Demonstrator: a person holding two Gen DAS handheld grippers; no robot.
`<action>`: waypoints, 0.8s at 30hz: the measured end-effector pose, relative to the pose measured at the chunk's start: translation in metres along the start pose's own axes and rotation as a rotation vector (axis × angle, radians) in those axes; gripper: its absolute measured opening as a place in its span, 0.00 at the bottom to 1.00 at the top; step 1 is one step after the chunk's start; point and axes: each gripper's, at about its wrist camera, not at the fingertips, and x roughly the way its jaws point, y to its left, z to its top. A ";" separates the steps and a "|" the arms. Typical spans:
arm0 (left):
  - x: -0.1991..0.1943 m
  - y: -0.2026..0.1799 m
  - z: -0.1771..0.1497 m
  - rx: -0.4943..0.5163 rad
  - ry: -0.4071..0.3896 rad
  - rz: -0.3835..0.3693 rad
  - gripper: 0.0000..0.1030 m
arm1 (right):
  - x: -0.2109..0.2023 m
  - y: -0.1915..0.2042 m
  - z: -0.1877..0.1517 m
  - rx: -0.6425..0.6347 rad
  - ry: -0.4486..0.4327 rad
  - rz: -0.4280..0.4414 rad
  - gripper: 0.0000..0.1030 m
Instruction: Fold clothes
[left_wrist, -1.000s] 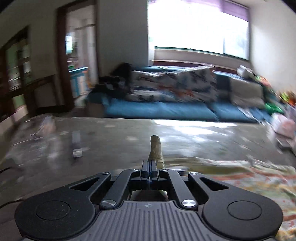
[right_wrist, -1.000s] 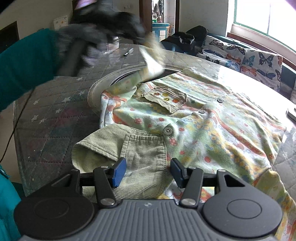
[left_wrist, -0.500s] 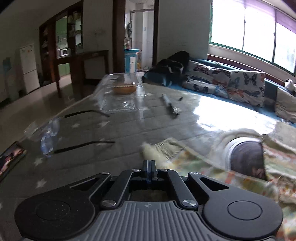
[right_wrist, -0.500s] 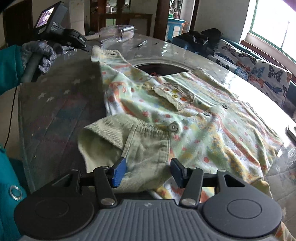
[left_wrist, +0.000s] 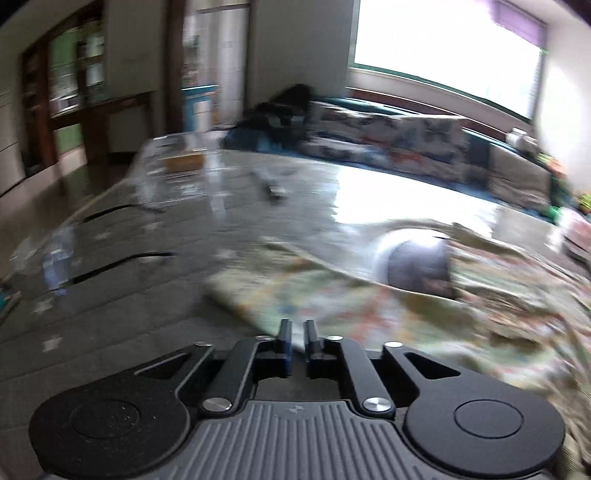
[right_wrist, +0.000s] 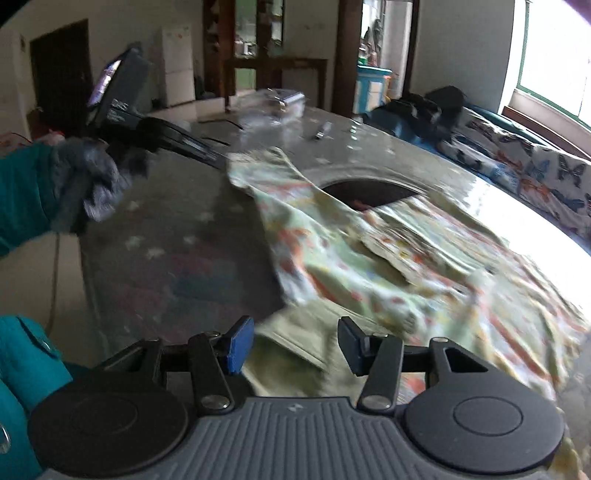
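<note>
Both views are motion-blurred, so fine detail on the print, buttons and pocket of the shirt (right_wrist: 399, 266) is hard to read. In the right wrist view the shirt's near hem is cut off behind the claw body, and a dark round opening (right_wrist: 369, 190) in the surface (right_wrist: 177, 251) is partly covered by the cloth; what's inside can't be made out. The shirt, pale green w/ orange-red flowers, lies spread across the surface's middle and right, one sleeve (right_wrist: 258, 166) reaching toward the far left. Left claw (left_wrist: 297, 332): jaws just parting, a narrow gap showing, nothing pinched, w/ the sleeve edge (left_wrist: 258, 295) lying just ahead of the tips. Right claw (right_wrist: 293, 341): jaws spread and easing inward, hanging over a green corduroy fold (right_wrist: 291, 350) of the shirt, pads not pressing it. At left in the right wrist view, a teal sleeve (right_wrist: 22, 192) and grey-gloved hand (right_wrist: 92, 181) hold the other device, its far end blurred. Surface is grey, quilted w/ stars under a glossy clear cover that throws window glare. Far side holds a clear plastic box (right_wrist: 280, 101) and a small dark object (right_wrist: 323, 131), too blurred to identify. Room: butterfly-print sofa (right_wrist: 535, 173) under a bright window (left_wrist: 443, 48), dark wood doorframes, white fridge (right_wrist: 177, 66) at back.
</note>
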 end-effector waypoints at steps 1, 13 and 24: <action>-0.001 -0.008 -0.001 0.022 -0.001 -0.022 0.17 | 0.005 0.005 0.001 -0.006 0.001 0.002 0.49; 0.044 0.036 0.019 -0.103 -0.004 0.192 0.45 | 0.021 0.004 -0.010 0.057 0.062 -0.019 0.13; 0.078 0.045 0.026 -0.052 0.018 0.172 0.09 | 0.009 -0.005 -0.008 0.099 0.068 0.000 0.06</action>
